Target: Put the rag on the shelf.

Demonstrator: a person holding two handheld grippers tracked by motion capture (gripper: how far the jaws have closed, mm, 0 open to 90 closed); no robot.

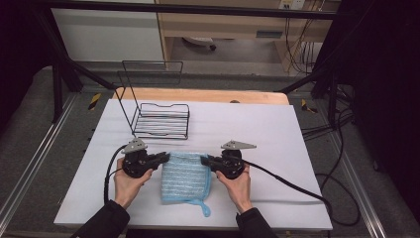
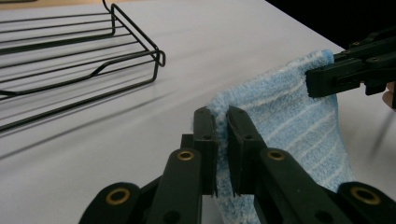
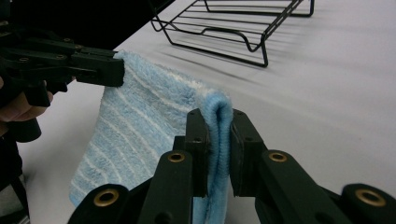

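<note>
We hold one pale blue striped terry towel (image 1: 185,179) by its two far corners, probably to lift it flat and keep it spread. Our left gripper (image 1: 165,158) and right gripper (image 1: 204,160) are each clamped on a corner. The towel lies just before one black wire rack (image 1: 162,120).

Your right gripper (image 3: 218,140) has its two black jaws squeezed tight on a folded corner of the blue towel (image 3: 140,126). The towel is fluffy with thin white stripes, and your left gripper (image 3: 105,70) pinches its other top corner, far off at the left. Behind the towel, a black wire rack (image 3: 233,23) sits on the white table (image 3: 336,93).
</note>
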